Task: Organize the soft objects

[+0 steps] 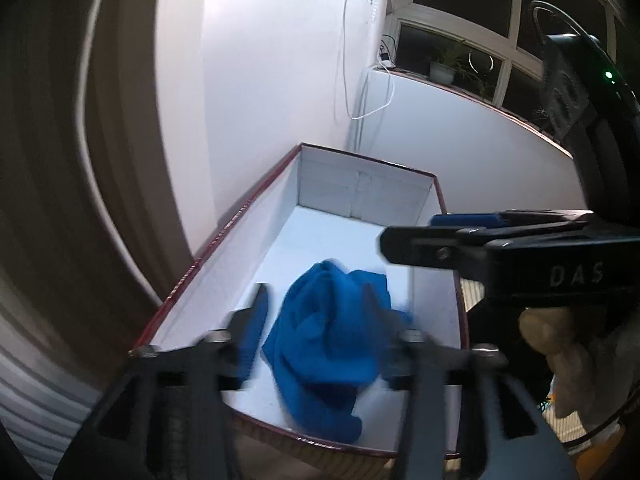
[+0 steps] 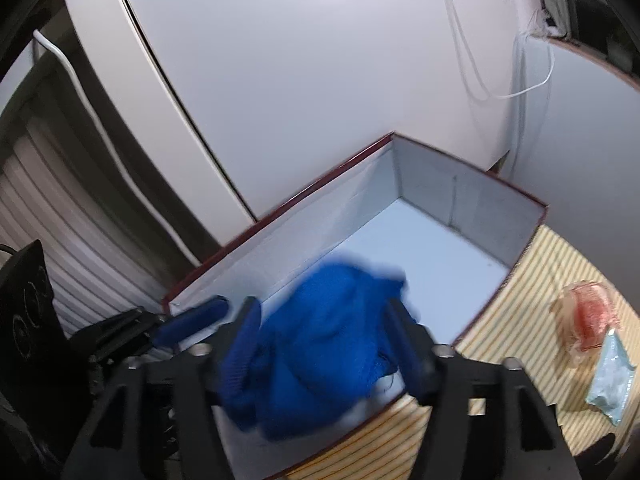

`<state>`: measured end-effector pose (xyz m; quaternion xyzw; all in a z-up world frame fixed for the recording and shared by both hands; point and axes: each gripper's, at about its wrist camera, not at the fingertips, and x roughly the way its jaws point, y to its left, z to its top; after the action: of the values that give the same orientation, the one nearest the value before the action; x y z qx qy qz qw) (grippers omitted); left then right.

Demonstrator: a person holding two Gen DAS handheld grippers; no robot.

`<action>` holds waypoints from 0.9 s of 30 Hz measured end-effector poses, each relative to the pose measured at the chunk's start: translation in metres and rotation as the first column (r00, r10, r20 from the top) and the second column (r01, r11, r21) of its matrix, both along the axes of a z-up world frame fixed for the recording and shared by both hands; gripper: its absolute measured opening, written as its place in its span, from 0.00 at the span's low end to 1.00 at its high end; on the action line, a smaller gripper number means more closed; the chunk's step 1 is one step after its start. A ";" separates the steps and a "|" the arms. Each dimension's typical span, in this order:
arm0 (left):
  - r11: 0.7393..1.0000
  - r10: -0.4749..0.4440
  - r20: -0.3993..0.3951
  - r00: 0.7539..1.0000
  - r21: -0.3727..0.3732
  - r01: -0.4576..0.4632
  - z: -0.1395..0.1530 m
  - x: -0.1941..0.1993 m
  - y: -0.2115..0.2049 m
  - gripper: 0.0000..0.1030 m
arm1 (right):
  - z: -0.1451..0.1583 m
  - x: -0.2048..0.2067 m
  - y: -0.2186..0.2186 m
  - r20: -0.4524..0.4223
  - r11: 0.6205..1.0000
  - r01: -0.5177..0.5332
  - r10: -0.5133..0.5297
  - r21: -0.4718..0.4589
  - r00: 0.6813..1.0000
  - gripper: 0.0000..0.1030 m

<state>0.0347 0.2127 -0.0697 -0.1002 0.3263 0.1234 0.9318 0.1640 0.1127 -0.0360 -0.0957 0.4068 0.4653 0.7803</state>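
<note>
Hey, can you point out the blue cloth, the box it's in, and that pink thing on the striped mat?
blue cloth (image 1: 324,332), left wrist view, middle of the bunched fabric.
box (image 2: 472,192), right wrist view, inside of the far wall.
pink thing (image 2: 592,316), right wrist view, its reddish centre.

A crumpled blue cloth (image 1: 328,336) lies heaped inside the white-lined, red-rimmed box (image 1: 224,248), towards its near end.

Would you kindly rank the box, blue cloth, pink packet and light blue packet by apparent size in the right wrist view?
1. box
2. blue cloth, though nearness enlarges it
3. pink packet and light blue packet: too alike to rank.
</note>
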 end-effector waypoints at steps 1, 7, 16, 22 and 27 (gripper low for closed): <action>1.000 0.005 0.008 1.000 0.004 -0.005 -0.001 -0.007 0.002 0.52 | 0.002 0.000 -0.003 0.012 1.000 0.007 -0.007 -0.002 1.000 0.64; 1.000 0.001 0.035 0.999 -0.011 0.000 0.006 -0.009 -0.006 0.52 | 0.014 -0.001 -0.030 0.032 1.000 0.027 -0.027 0.010 0.999 0.64; 0.993 -0.092 0.099 0.991 -0.060 0.098 0.020 -0.008 -0.038 0.52 | 0.035 -0.008 -0.117 0.082 0.992 0.110 -0.114 0.059 0.990 0.64; 0.976 -0.183 0.095 0.978 -0.098 0.193 0.017 -0.011 -0.071 0.52 | 0.039 -0.010 -0.195 0.072 0.972 0.209 -0.217 0.111 0.973 0.64; 0.955 -0.247 0.083 0.966 -0.146 0.257 0.006 -0.014 -0.099 0.52 | 0.036 -0.015 -0.243 0.077 0.962 0.254 -0.263 0.102 0.962 0.67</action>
<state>0.0208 0.1136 -0.0639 -0.1340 0.3152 -0.0255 0.9392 0.1492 -0.1305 0.0000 -0.0268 0.3586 0.3727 0.8554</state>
